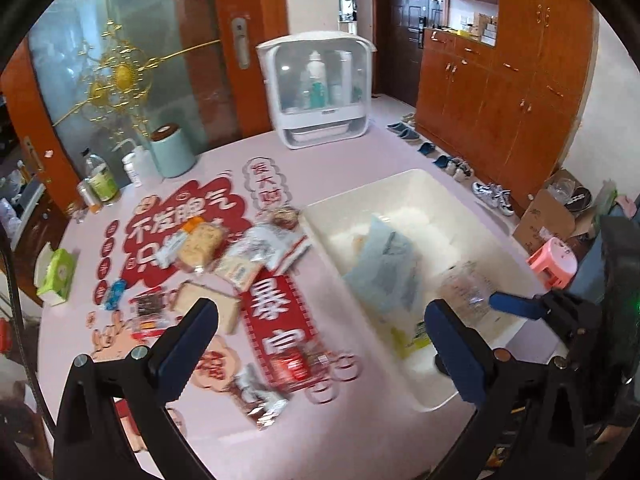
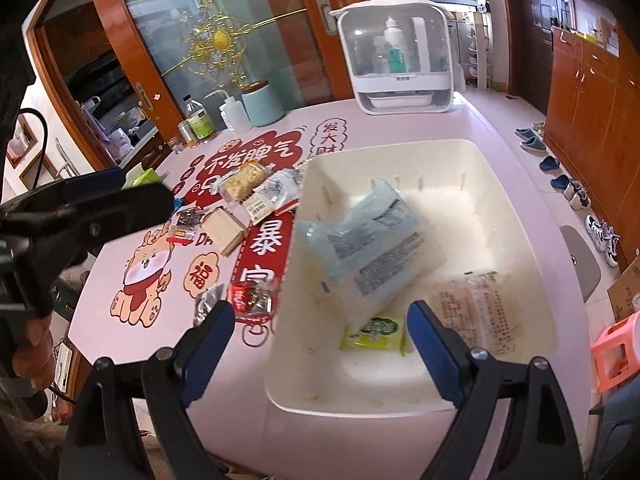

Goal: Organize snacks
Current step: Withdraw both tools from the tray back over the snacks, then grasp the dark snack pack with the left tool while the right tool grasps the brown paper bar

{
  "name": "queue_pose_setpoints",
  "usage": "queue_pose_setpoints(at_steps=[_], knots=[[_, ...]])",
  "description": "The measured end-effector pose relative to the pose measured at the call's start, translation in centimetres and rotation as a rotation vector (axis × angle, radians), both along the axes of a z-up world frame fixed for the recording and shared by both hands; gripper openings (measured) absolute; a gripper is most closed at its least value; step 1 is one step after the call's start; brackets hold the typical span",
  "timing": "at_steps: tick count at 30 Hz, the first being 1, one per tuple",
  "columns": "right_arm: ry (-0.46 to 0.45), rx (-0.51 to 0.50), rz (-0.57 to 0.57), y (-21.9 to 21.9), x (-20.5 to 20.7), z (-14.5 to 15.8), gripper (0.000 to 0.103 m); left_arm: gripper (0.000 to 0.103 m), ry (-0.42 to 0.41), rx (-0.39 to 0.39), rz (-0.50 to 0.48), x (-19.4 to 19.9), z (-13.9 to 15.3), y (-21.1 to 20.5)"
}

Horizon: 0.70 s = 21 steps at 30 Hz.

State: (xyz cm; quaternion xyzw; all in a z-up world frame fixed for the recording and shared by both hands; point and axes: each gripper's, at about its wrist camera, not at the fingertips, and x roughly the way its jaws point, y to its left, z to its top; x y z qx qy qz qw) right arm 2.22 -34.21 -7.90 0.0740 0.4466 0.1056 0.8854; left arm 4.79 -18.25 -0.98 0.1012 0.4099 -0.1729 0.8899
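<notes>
White plastic bin (image 2: 500, 184) ahead of the right hand-held gripper (image 2: 320, 332) already holds three packets, the blue bag (image 2: 368, 236) uppermost. Both hand-held grippers are spread and empty; beyond the left hand-held gripper (image 1: 320, 328), loose snacks (image 1: 224, 248) await on the desk (image 1: 360, 160).

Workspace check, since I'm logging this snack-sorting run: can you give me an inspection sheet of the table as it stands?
Surface: pink table with red printed decals.
Job's things: white bin holds a blue packet, a green packet and a clear packet; more snacks lie loose left of the bin.
Clutter: white cabinet, mint canister, bottles, tissue box.
Grippers: left gripper open, empty, over the table; right gripper open, empty, over the bin's near-left part.
Cables: black cable at far left.
Surroundings: wooden cupboards, shoes on floor, pink stool.
</notes>
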Motion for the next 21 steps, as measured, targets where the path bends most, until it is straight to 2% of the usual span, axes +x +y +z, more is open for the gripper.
queue_pose_setpoints(at_steps=[8,12,15,21], knots=[[-0.020,-0.024,0.037,6.5,1.4,1.5,0.089,0.103,0.006,0.059,0.126,1.2,0.6,11.3],[-0.027,-0.055,0.063,10.5,3.0,2.4,0.089,0.103,-0.041,0.142,0.222,2.7,1.2,18.4],[-0.038,-0.091,0.081,13.3,4.6,3.2,0.089,0.103,-0.073,0.183,0.260,4.1,1.9,22.3],[-0.081,-0.173,0.107,18.1,8.7,4.8,0.089,0.103,-0.069,0.156,0.282,8.6,2.5,28.5]])
